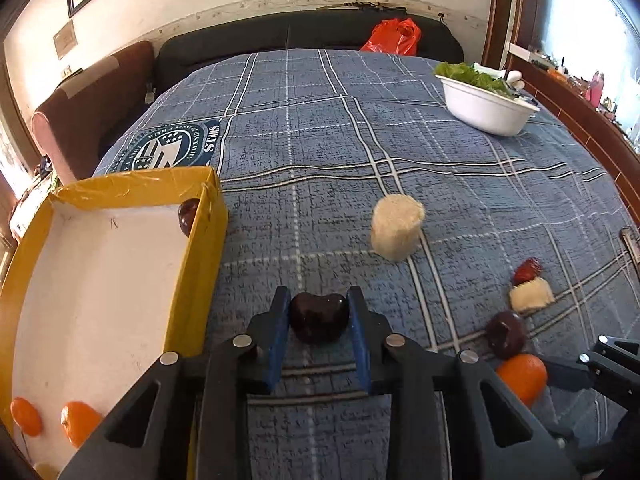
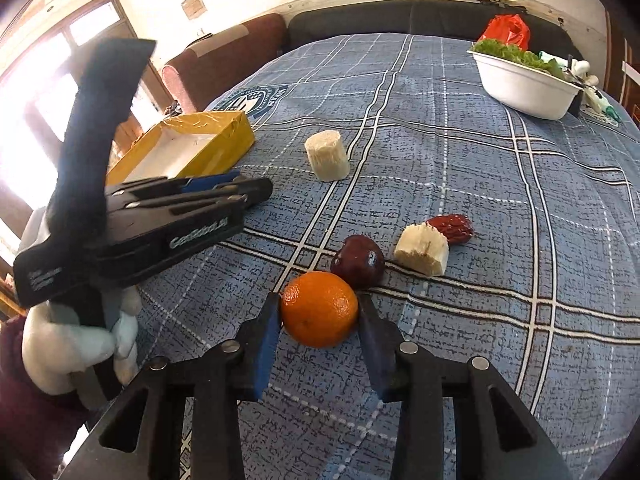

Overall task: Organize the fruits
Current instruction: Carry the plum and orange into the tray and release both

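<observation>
My left gripper (image 1: 319, 308) is shut on a dark plum (image 1: 318, 318), just right of the yellow box (image 1: 208, 248). The box holds another dark plum (image 1: 188, 216) in its far corner and two oranges (image 1: 76, 426) at its near end. My right gripper (image 2: 320, 316) has its blue fingers on both sides of an orange (image 2: 319, 309) lying on the cloth; that orange also shows in the left wrist view (image 1: 524, 376). Behind it lie a dark plum (image 2: 358, 261), a pale cut chunk (image 2: 422, 254) and a red date (image 2: 452, 228).
A pale cylinder piece (image 1: 396, 226) stands mid-table on the blue checked cloth (image 1: 320, 140). A white bowl of lettuce (image 1: 486, 100) sits far right. An orange plastic bag (image 1: 394, 36) lies on the dark sofa behind. The left gripper body (image 2: 140, 224) fills the right view's left side.
</observation>
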Action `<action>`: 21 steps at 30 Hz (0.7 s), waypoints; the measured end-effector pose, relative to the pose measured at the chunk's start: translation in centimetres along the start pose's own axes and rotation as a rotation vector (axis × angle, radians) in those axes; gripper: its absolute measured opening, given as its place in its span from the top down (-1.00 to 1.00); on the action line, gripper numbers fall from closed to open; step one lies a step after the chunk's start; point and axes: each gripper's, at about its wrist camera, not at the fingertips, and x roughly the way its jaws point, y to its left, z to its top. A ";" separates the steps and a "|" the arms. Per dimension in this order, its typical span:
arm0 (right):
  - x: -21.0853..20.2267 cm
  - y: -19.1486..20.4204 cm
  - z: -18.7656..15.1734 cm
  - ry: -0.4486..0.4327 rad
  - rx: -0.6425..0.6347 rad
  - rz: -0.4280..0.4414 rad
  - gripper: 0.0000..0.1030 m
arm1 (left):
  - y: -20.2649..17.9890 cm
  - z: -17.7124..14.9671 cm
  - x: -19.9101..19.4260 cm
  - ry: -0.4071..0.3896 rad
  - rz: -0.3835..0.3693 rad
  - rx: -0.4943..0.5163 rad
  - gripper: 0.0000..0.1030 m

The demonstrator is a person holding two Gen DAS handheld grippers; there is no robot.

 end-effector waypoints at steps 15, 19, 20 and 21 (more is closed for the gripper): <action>-6.0 4.1 0.4 -0.092 -0.062 -0.003 0.19 | 6.8 -2.3 -11.0 -0.139 -0.074 -0.200 0.46; -6.7 7.1 1.4 -0.113 -0.098 0.022 0.19 | 11.7 -3.5 -13.2 -0.170 -0.008 -0.284 0.46; -6.6 7.9 1.8 -0.115 -0.109 0.033 0.19 | 13.3 -3.8 -13.5 -0.172 0.014 -0.309 0.46; -6.4 8.8 2.2 -0.115 -0.123 0.044 0.19 | 14.4 -4.0 -13.7 -0.171 0.027 -0.327 0.46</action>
